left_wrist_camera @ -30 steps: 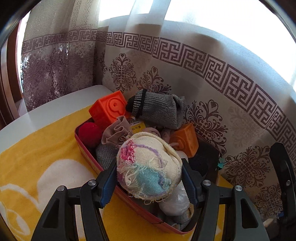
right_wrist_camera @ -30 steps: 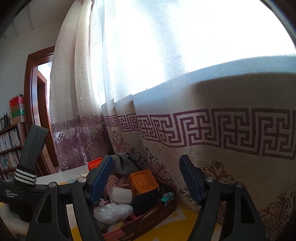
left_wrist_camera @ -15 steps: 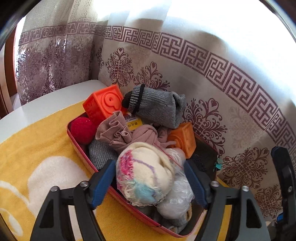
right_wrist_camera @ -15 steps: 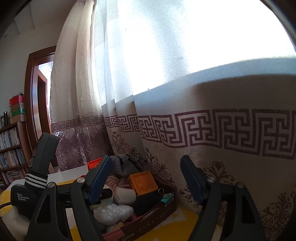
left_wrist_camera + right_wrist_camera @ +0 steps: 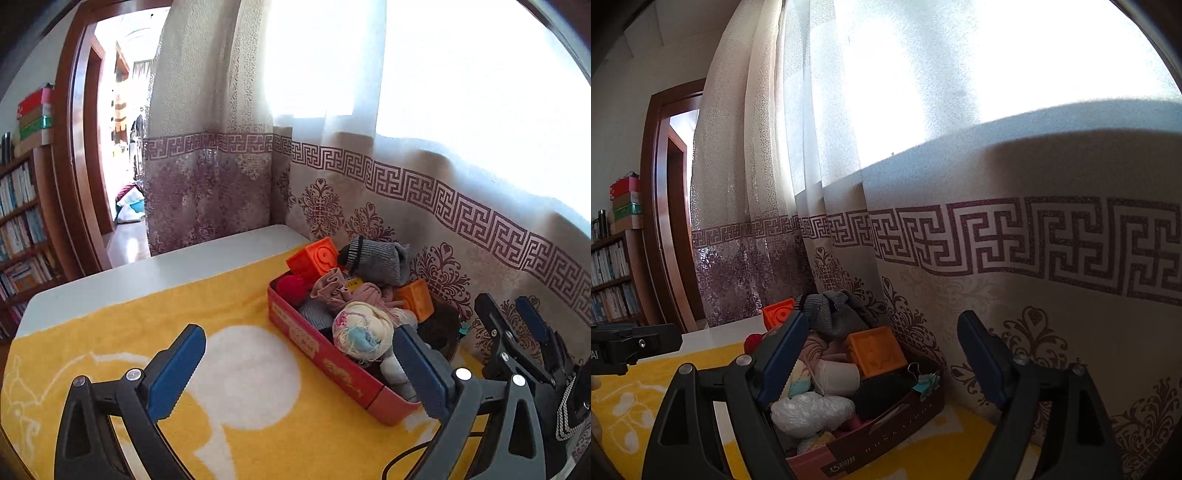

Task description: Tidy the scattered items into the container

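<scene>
A: Where does your container [image 5: 334, 363] sit?
B: On the yellow towel [image 5: 229, 314], ahead and right of your left gripper [image 5: 299, 373].
A: The sock ball [image 5: 360, 332]?
B: Inside it, released. Both your left and right gripper [image 5: 882, 354] jaws are opening, empty.

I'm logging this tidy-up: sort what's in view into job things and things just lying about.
Job things: red box; cream yarn-like bundle, grey sock, orange cubes, red ball inside it; left gripper, jaws opening, nothing between.

Lying about: yellow towel, curtain, bookshelf.
</scene>
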A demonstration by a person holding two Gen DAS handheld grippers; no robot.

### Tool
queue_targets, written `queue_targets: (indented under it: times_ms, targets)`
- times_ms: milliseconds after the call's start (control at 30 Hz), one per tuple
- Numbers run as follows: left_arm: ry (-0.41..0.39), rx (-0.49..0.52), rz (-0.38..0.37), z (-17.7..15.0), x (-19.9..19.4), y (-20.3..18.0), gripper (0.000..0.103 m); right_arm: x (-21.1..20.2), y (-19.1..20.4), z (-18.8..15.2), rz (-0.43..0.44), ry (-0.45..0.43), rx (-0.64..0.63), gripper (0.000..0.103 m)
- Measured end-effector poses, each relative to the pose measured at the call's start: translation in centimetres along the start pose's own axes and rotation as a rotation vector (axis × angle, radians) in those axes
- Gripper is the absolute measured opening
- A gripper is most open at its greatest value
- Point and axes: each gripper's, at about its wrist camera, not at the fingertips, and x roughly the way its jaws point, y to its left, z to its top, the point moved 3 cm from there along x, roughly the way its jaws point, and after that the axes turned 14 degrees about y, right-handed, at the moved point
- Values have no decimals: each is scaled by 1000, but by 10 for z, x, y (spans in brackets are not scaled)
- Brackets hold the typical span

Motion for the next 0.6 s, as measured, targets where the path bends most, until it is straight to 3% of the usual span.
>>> queue_targets:
  times_ms: [100,267,467,600]
  targets:
    - [-8,9,36,-13,-13,1,103,2,6,0,29,76,-33,86]
    - [-15,-57,81,-20,-25,4,103,-36,5,1,76,89,-58,86]
    - [-7,-87,-4,-18,-37,-2,103,-63,7,2,130,161,-104,86]
    - [-10,-80,5,-13,-42,-12,103,-72,2,4,129,175,-95,86]
